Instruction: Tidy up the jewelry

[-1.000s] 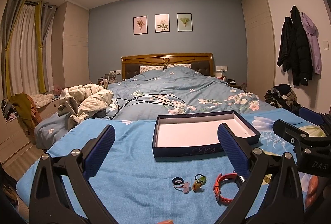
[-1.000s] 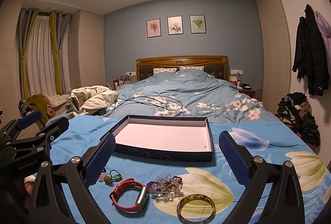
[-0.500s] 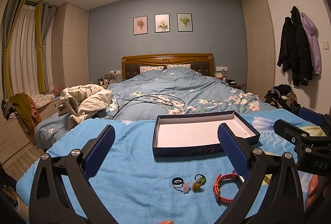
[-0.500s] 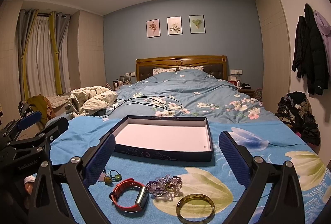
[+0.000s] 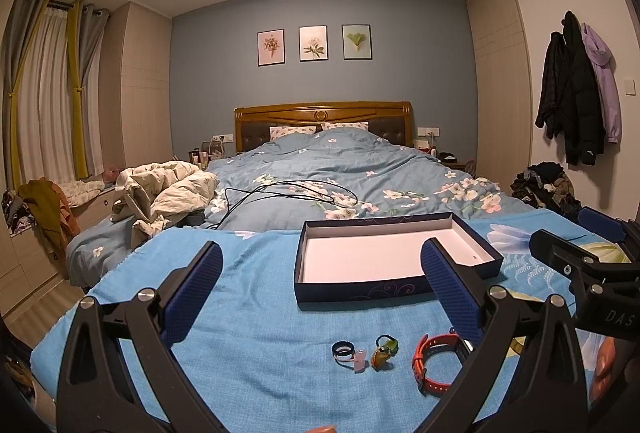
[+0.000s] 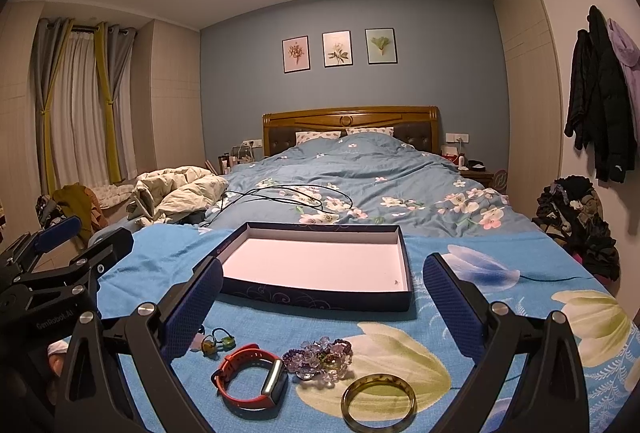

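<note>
Blue box tray (image 6: 320, 299) sits empty; both my grippers' jaws hang wide, nothing gripped. Next I'd lower the right gripper (image 6: 320, 297) onto the amber bangle (image 6: 379, 401).

Bright blue floral cloth (image 6: 500, 313) spread over bed, bearing shallow navy cardboard box (image 6: 320, 299), red-strapped smartwatch (image 6: 252, 377), purple crystal bead bracelet (image 6: 320, 355), amber bangle (image 6: 378, 403), dark ring (image 5: 343, 349), green-amber bead loop (image 5: 384, 349).
</note>
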### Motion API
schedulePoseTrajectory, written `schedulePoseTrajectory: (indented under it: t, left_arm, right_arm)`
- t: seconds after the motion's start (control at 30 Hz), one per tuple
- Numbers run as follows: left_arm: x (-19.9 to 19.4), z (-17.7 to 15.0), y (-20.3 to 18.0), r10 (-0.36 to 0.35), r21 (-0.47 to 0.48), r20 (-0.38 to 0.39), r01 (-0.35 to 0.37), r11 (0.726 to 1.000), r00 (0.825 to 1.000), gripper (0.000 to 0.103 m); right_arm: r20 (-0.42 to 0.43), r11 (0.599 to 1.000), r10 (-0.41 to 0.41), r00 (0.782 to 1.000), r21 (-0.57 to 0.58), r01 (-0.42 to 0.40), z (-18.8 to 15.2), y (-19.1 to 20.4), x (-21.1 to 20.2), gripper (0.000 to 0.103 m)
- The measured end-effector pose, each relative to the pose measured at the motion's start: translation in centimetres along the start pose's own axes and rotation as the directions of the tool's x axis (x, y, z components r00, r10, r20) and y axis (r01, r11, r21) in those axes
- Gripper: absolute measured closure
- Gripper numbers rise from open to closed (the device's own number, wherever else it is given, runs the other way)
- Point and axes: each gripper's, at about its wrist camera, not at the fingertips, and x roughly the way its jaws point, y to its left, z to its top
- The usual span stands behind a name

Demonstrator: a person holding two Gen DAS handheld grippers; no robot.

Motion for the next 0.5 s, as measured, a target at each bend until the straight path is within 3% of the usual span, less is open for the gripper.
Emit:
schedulePoseTrajectory:
  t: [0.5]
  left_arm:
    - [-0.1,-0.16,0.02,0.0,0.0,-0.001,0.0,1.0,1.0,0.006]
  right_arm:
    - [-0.002,1.0,0.003,1.0,0.003,-0.003,0.05,-0.24,0.06,0.006]
